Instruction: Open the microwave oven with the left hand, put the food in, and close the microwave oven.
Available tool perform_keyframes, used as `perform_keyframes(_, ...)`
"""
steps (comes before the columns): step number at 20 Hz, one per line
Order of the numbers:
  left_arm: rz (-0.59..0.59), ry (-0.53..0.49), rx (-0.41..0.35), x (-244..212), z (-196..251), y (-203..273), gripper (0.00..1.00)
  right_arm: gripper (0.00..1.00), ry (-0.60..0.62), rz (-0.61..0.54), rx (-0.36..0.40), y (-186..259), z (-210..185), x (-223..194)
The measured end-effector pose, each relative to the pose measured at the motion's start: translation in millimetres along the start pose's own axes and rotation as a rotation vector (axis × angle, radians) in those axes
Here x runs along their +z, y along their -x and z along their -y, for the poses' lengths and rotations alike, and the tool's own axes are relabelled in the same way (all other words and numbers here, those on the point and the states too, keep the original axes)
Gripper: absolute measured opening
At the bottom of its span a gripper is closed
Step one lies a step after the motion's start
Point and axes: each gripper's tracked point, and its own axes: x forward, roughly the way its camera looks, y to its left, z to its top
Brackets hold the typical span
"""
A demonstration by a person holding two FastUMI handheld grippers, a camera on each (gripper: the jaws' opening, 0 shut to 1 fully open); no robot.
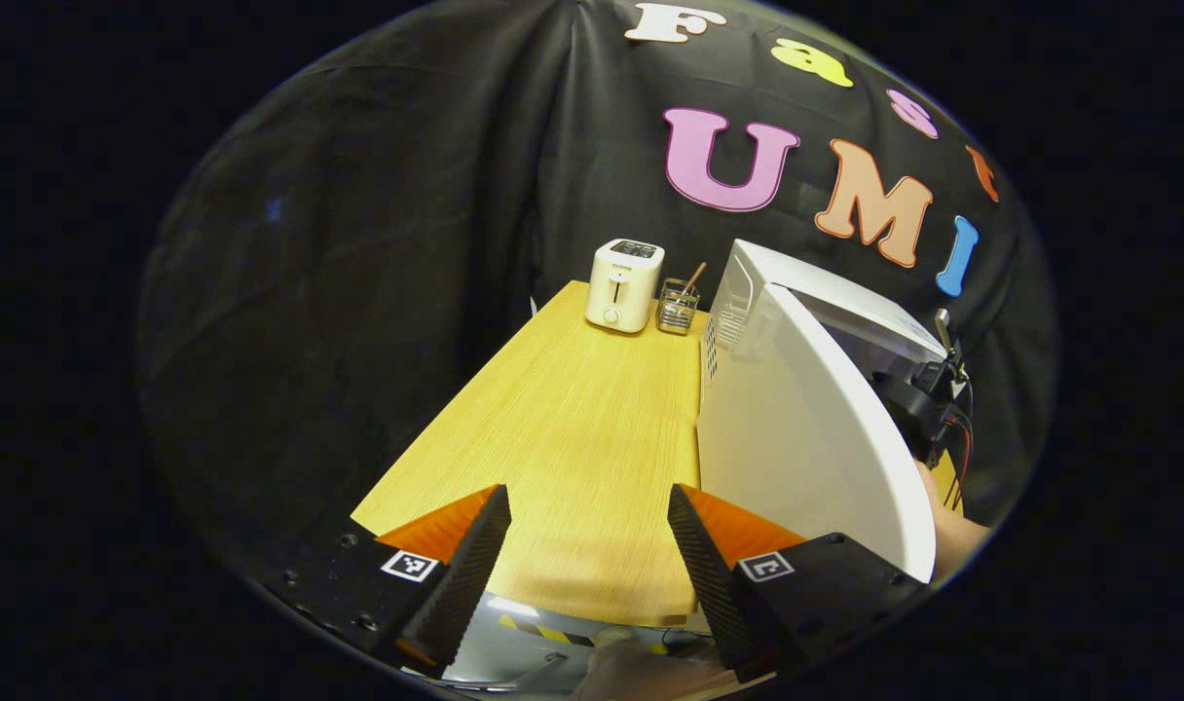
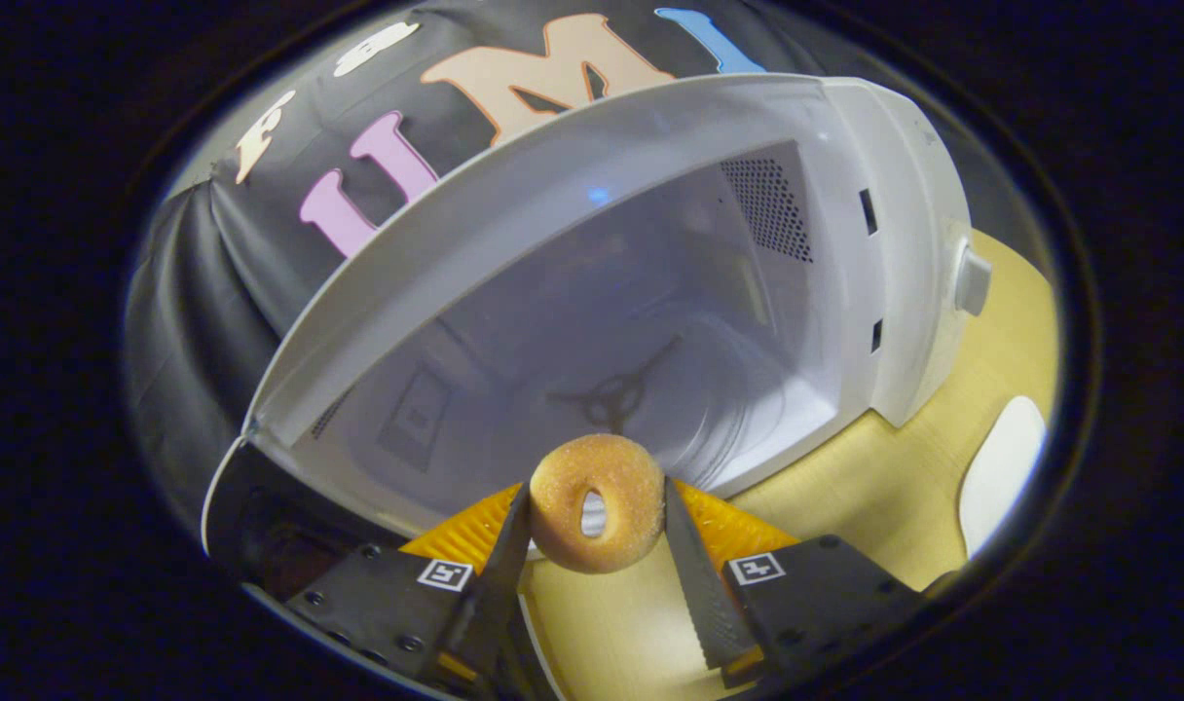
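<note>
Your left gripper [image 1: 588, 545], black-bodied with orange-backed ribbed fingers: jaws spread wide, fingers at 7 and 5 o'clock of the left gripper view, nothing between them, tips pointing toward 12. Your right gripper [image 2: 595, 521], same build: fingers drawn in, both pads pressing the sides of a sugared ring doughnut [image 2: 597, 500], held upright at 6 o'clock of the right gripper view.

Open microwave cavity [image 2: 650, 321]: unobstructed ahead. Swung-out door [image 1: 806, 438] blocking table's [image 1: 573, 438] right; toaster [image 1: 624, 284], utensil holder [image 1: 678, 306] at far edge.
</note>
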Motion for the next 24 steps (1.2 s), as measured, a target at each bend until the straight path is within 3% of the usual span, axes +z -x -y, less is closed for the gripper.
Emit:
perform_keyframes(3, -0.018, 0.010, -0.018, -5.4, 5.1, -0.3, 0.96, 0.73, 0.007, 0.050, -0.025, -13.0, 3.1, 14.4)
perform_keyframes(4, -0.030, 0.014, -0.026, -8.9, 6.6, -0.6, 0.96, 0.81, 0.019, 0.064, -0.025, -17.2, 2.1, 17.1)
perform_keyframes(5, -0.040, 0.018, -0.031, -11.7, 7.4, -0.5, 0.96, 0.74, 0.032, 0.076, -0.027, -19.5, 2.4, 19.1)
perform_keyframes(7, -0.048, 0.024, -0.038, -12.7, 9.8, 0.5, 0.96, 0.74, 0.048, 0.094, -0.042, -21.6, 6.5, 23.6)
perform_keyframes(8, -0.046, 0.023, -0.045, -11.4, 11.2, -1.1, 0.96, 0.77, 0.050, 0.096, -0.045, -20.5, 8.1, 26.0)
perform_keyframes(9, -0.043, 0.018, -0.049, -10.2, 12.8, -0.4, 0.96, 0.91, 0.054, 0.096, -0.042, -19.3, 7.6, 26.5)
perform_keyframes(11, -0.039, 0.003, -0.064, -6.7, 17.9, 0.3, 0.95, 1.00, 0.076, 0.099, -0.040, -11.5, 10.0, 29.2)
perform_keyframes(12, -0.038, -0.004, -0.071, -6.3, 21.2, -0.6, 0.95, 0.99, 0.087, 0.098, -0.035, -8.2, 10.8, 30.3)
perform_keyframes(13, -0.037, -0.009, -0.079, -6.0, 24.0, -0.4, 0.94, 0.91, 0.103, 0.097, -0.033, -2.8, 11.4, 32.4)
perform_keyframes(15, -0.035, -0.013, -0.091, -4.5, 29.7, -0.1, 0.93, 0.91, 0.121, 0.102, -0.039, 11.1, 16.3, 37.5)
perform_keyframes(16, -0.034, -0.012, -0.098, -5.1, 32.8, -0.2, 0.92, 0.99, 0.120, 0.106, -0.035, 19.5, 16.4, 42.5)
perform_keyframes(18, -0.040, -0.009, -0.107, -6.6, 38.0, -1.4, 0.86, 0.99, 0.121, 0.114, -0.026, 36.2, 17.9, 50.1)
perform_keyframes(19, -0.046, -0.009, -0.111, -8.6, 40.2, -2.5, 0.76, 0.99, 0.127, 0.119, -0.023, 46.8, 18.9, 54.4)
perform_keyframes(24, -0.074, -0.025, -0.141, -14.5, 54.4, -1.3, 0.51, 0.99, 0.199, 0.165, 0.010, 102.1, 15.5, 78.8)
